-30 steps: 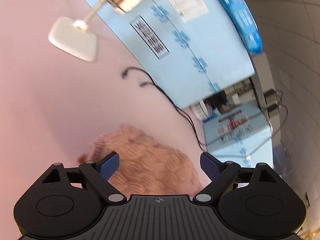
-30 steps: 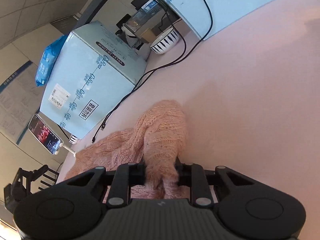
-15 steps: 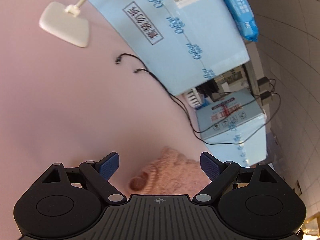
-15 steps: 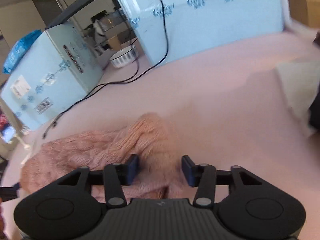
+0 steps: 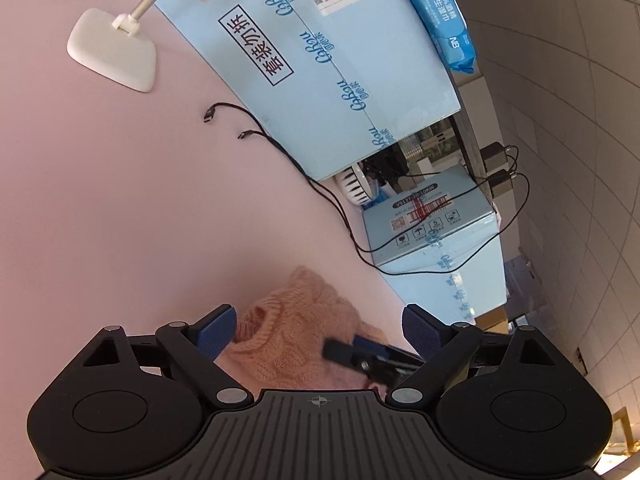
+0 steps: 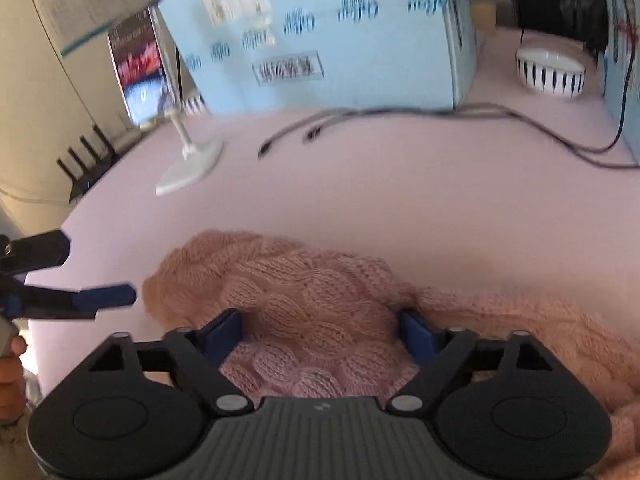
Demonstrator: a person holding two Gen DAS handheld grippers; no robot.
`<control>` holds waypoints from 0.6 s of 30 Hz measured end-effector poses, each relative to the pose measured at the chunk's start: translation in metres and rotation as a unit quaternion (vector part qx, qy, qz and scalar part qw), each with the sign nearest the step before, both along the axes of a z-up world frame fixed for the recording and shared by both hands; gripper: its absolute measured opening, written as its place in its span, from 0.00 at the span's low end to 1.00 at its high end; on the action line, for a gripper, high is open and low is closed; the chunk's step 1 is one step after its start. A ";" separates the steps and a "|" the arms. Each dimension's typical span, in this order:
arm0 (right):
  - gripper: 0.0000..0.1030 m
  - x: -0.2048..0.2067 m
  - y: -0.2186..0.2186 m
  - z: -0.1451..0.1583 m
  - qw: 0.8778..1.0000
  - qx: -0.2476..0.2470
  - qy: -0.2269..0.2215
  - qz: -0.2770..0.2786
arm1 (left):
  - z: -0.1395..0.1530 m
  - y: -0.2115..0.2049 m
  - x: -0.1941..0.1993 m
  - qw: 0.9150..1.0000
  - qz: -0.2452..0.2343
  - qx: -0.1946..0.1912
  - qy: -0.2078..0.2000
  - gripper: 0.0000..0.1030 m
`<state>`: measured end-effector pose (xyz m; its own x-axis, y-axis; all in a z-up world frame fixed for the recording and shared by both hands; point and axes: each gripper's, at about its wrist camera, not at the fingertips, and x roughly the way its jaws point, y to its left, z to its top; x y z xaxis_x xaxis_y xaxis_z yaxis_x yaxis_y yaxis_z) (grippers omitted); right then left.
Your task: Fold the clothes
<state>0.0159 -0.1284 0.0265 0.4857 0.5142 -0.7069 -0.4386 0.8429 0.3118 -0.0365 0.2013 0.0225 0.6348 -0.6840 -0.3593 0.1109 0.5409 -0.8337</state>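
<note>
The pink table takes up most of the view, and the big blue box along its far edge is the handiest landmark. Out from that box, on the person's side of the table, lies the sweater, a pink cable-knit thing bunched into a loose heap with one part trailing off to the right. It looks partly gathered, not neatly folded; I'd say there is a good deal of squaring up and flattening left to do.

The right gripper has just been opening its jaws, and the knit now sits between them with the pads standing off either side, so it has let go. The left gripper hangs wide open over the sweater's rolled end, gripping nothing, further from the box than the loose cables. The phone stand sits close to the box's end, and the striped bowl is tucked beside the box, clear of the work.
</note>
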 end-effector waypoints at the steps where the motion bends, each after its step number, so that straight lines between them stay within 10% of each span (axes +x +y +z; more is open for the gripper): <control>1: 0.92 0.000 -0.001 0.002 1.000 0.006 0.003 -0.003 | 0.005 -0.002 0.002 1.000 -0.009 0.003 -0.007 0.90; 9: 0.90 -0.046 -0.024 0.036 0.998 -0.011 -0.040 -0.041 | 0.038 -0.064 0.070 0.996 -0.065 0.048 -0.031 0.91; 15: 0.90 -0.067 -0.057 0.045 0.995 -0.011 -0.045 -0.089 | -0.015 -0.098 0.117 0.989 -0.057 0.106 0.081 0.90; 18: 0.90 -0.078 -0.068 0.049 0.994 -0.012 -0.055 -0.091 | -0.016 -0.099 0.105 0.985 -0.092 0.128 0.064 0.92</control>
